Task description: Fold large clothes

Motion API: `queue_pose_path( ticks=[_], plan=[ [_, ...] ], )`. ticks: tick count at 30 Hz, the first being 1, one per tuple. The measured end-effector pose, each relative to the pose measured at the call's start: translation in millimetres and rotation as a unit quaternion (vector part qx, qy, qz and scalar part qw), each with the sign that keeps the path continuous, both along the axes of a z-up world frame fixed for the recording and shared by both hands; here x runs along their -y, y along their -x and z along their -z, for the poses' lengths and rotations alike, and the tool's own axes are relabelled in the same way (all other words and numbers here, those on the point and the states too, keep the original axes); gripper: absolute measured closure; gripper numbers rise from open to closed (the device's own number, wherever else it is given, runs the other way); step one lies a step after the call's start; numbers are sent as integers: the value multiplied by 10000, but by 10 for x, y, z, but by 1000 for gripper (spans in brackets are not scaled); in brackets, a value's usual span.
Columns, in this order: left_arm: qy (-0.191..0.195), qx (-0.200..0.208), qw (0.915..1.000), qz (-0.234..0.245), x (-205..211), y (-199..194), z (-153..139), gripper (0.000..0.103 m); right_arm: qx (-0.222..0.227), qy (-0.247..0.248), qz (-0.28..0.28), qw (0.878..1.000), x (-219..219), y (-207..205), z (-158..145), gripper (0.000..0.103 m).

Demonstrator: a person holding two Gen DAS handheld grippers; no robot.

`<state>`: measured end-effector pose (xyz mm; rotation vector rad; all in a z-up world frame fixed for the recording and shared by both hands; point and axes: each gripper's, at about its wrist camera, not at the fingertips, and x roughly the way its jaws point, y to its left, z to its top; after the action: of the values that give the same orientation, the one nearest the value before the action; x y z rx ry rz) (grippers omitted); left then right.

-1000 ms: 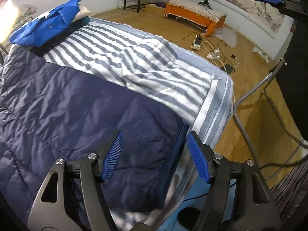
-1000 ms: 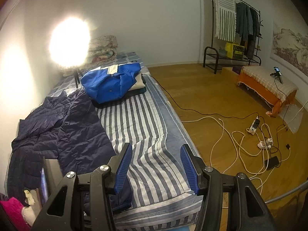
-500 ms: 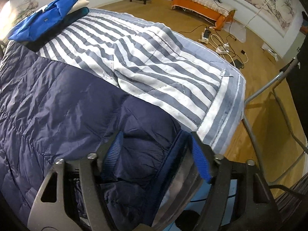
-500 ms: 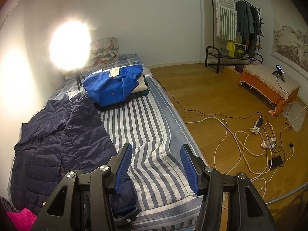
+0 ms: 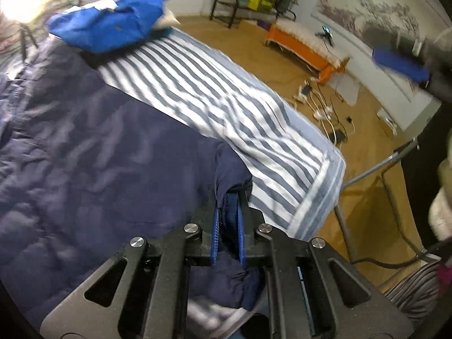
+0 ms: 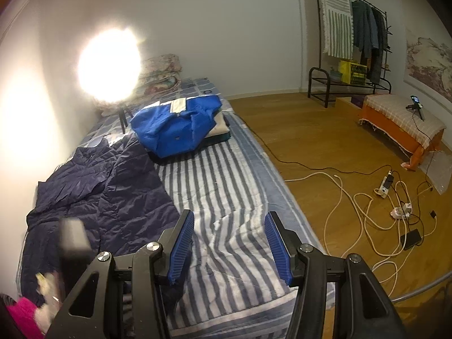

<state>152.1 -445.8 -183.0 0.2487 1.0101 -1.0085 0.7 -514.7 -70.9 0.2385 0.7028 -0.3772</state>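
A navy quilted jacket (image 5: 99, 155) lies spread over the left side of the striped bed (image 5: 226, 107). My left gripper (image 5: 228, 217) is closing on the jacket's near corner. Both blue pads press a bunched fold of the hem, raised a little off the bedding. In the right wrist view the jacket (image 6: 107, 197) is at the left, with the left gripper's dark blurred body (image 6: 73, 240) over its near edge. My right gripper (image 6: 230, 243) hovers open above the striped bedding (image 6: 226, 192), to the jacket's right, with nothing between its fingers.
A folded blue garment (image 6: 175, 124) rests on a pillow at the head of the bed, beside a glaring lamp (image 6: 110, 65). White cables and power strips (image 6: 381, 212) sprawl on the wooden floor to the right. An orange bench (image 6: 401, 124) and a clothes rack (image 6: 353, 36) stand beyond.
My left gripper came down over the jacket's near corner, closed on it and lifted it slightly. The right gripper has stayed where it was, still open.
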Motion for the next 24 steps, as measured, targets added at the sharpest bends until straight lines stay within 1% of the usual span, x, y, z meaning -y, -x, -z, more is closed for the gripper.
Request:
queue_pose_path(
  ticks=[3,5,7,8,11,14,16,19,21,24],
  plan=[
    [57,169,9996,-224,-267,-216,-216,95,-23,-56,-153,9999,-111,-122,22,49],
    [23,356,9988,-336,-435,-326,-340,95,-5,-128,-303,9995,-210,-212,26,49],
    [36,593,9969,-513,-689,-495,-480,95,-20,-143,-362,9992,-303,-302,47,49],
    [42,656,9961,-592,-803,-569,-519,95,-62,-183,-365,9991,-352,-384,70,49],
    [-122,941,9918,-855,-1200,-844,-591,95,-139,-381,-515,9978,-501,-568,116,49],
    [-238,1155,9853,-1234,-1655,-1159,-629,96,-186,-161,-751,9969,-774,-712,112,49],
    [-319,1260,9798,-1520,-1960,-1395,-648,96,-233,-36,-906,9956,-928,-801,126,49],
    [-460,1428,9689,-1967,-2390,-1733,-675,96,-408,63,-1170,9923,-1174,-989,213,49],
    [-630,1659,9576,-2270,-2682,-1968,-698,96,-526,130,-1335,9896,-1329,-1112,274,49],
    [-848,1883,9421,-2640,-3024,-2306,-700,96,-625,199,-1539,9859,-1517,-1255,334,49]
  ],
)
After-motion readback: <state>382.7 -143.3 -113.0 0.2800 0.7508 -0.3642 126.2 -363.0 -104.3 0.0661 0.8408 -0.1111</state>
